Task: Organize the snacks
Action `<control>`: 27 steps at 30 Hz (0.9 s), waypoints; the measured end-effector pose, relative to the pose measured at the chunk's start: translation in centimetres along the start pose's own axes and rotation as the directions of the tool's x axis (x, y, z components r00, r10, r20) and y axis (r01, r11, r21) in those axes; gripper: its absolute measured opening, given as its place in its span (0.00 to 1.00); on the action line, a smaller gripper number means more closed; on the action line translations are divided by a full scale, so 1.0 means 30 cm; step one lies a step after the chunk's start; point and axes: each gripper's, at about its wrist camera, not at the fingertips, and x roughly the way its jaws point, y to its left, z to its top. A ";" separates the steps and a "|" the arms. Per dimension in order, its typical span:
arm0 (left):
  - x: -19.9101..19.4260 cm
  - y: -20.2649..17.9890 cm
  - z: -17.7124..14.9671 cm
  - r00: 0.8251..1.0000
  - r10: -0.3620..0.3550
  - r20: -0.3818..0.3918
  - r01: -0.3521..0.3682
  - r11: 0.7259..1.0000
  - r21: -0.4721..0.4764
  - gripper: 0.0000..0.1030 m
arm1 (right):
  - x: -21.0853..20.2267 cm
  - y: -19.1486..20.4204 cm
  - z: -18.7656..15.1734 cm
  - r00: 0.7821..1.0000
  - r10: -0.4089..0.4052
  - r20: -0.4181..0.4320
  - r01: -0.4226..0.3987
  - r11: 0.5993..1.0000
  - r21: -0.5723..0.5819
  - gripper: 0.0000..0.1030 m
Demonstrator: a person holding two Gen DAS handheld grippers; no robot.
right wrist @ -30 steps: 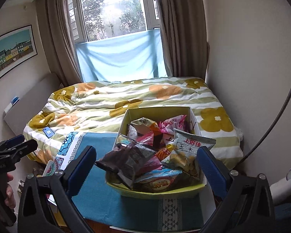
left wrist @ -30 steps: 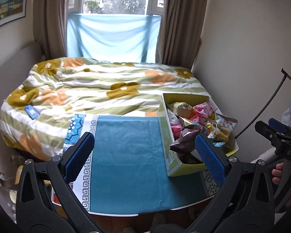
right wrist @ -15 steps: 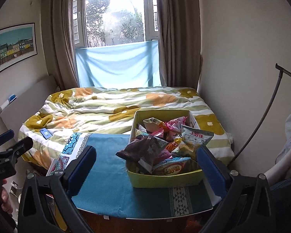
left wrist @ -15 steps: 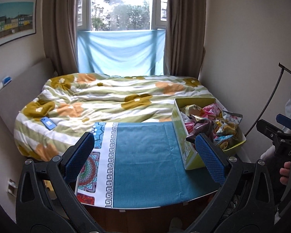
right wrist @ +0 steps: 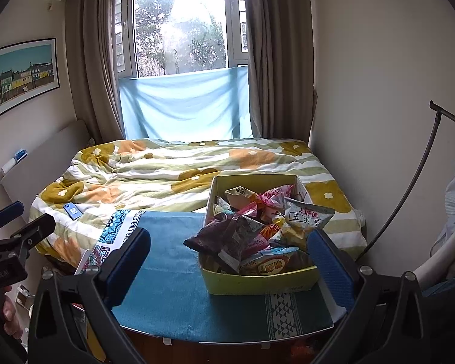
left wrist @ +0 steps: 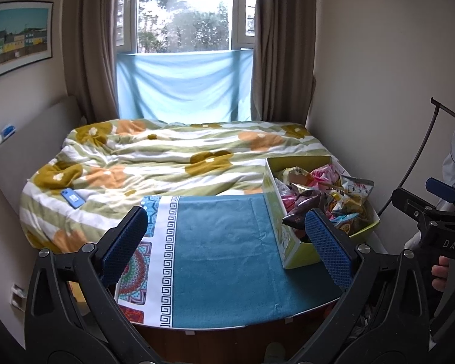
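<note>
In front of me I see a small table covered with a teal cloth (left wrist: 227, 242) that has a white patterned border on its left side. On this cloth, at the right part, stands a yellow-green open cardboard box (right wrist: 257, 282) full of mixed snack packets (right wrist: 257, 227); a dark brown packet (right wrist: 218, 236) hangs over its left edge. Behind the table is a bed with a quilt of green and white stripes and yellow and orange flowers (left wrist: 166, 163). On the quilt, at the left and near the table, lies a small flat blue rectangular object (left wrist: 72, 197).
</note>
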 end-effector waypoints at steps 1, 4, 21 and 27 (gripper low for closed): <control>0.000 -0.001 0.000 1.000 0.000 0.001 0.000 1.000 0.000 1.00 | 0.001 0.000 0.000 1.000 -0.001 0.001 0.001 1.000 0.000 1.00; -0.002 -0.001 0.000 1.000 0.000 0.001 0.000 1.000 0.000 1.00 | 0.000 0.001 -0.001 1.000 0.000 -0.001 0.000 1.000 0.000 1.00; 0.008 0.001 0.003 1.000 0.005 -0.005 -0.005 1.000 -0.002 1.00 | 0.009 -0.005 0.004 1.000 0.006 -0.002 -0.006 1.000 0.006 1.00; 0.003 0.013 0.002 1.000 0.009 0.003 -0.009 1.000 -0.004 1.00 | 0.012 -0.003 0.006 1.000 0.006 -0.003 -0.006 1.000 0.005 1.00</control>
